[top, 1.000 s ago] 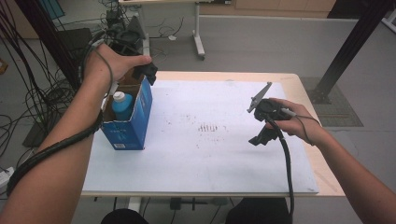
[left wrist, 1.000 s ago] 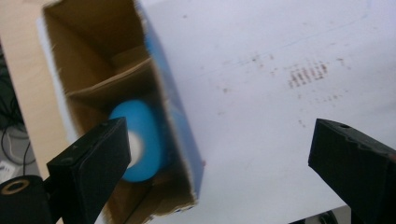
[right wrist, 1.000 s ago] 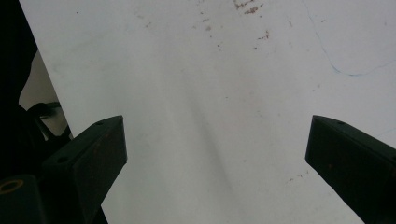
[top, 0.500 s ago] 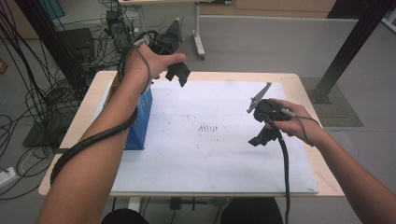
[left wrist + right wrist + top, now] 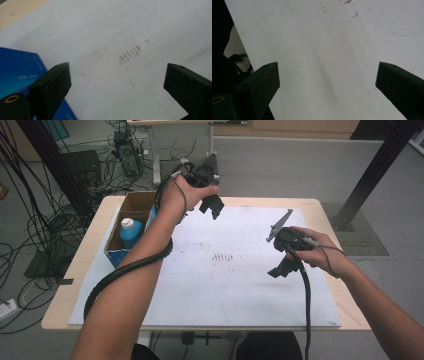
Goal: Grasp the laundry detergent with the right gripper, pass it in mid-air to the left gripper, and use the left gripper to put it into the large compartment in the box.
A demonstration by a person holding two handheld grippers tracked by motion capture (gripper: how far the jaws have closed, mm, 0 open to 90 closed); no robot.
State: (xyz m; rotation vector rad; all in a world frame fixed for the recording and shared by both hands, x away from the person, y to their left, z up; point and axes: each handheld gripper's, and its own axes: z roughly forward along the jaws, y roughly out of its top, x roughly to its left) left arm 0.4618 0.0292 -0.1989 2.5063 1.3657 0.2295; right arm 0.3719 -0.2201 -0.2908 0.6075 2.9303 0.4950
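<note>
Left gripper [image 5: 212, 205] raised over far edge of white sheet [image 5: 235, 290], jaws wide apart, nothing between. Right gripper [image 5: 280, 268] hangs above sheet's right part, jaws wide apart, empty. Wide bare sheet between grippers; smudge marks [image 5: 227, 256] at centre. Blue box [image 5: 125, 232] stands at table's [image 5: 57, 312] left edge, just left of left forearm, top open, brown cardboard inside. Blue bottle [image 5: 131, 232], white cap, upright inside box. Box's blue side shows at lower left of left gripper view [image 5: 17, 72].

White paper sheet [image 5: 225, 285] looking matt, smudged (brown specks); blue cardboard box [image 5: 131, 222] showing glossy print; tabletop [image 5: 70, 290] appearing smooth pale wood.
</note>
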